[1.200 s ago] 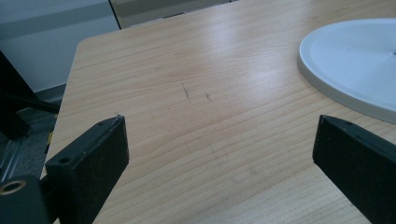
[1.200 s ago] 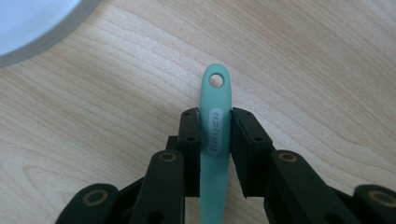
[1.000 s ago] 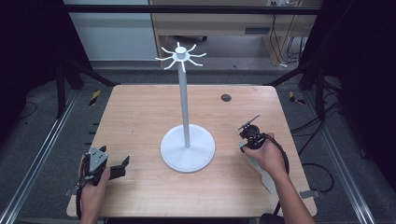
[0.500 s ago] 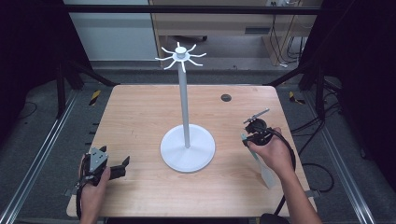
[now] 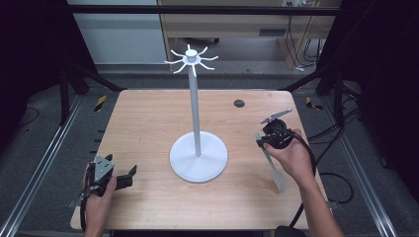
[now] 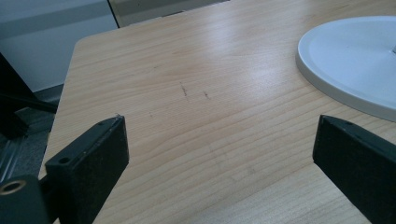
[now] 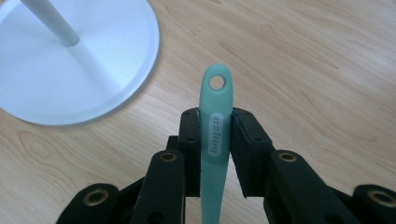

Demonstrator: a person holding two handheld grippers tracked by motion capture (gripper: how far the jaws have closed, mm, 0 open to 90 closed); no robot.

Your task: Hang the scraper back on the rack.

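A tall white stand [image 5: 195, 113] with a ring of hooks [image 5: 191, 58] at its top rises from a round base [image 5: 198, 157] in the middle of the table. My right gripper [image 5: 269, 138] is to the right of the base, shut on the handle of a teal spatula [image 5: 273, 165] whose blade points toward the person. In the right gripper view the spatula's handle [image 7: 217, 88], with a hole at its end, sticks out past the right gripper [image 7: 215, 116] toward the base [image 7: 79, 70]. My left gripper [image 5: 129, 174] rests open at the front left, jaws wide apart over bare wood [image 6: 219, 140].
The wooden table [image 5: 148, 128] has a dark round insert [image 5: 239, 103] at its back right. Metal rails run along both sides on the floor. Cables trail from the right hand off the table's right edge. The stand's base [image 6: 355, 60] lies to the right of the left gripper.
My right gripper has moved a little to the right and farther away with the spatula in it. The left gripper has stayed put.
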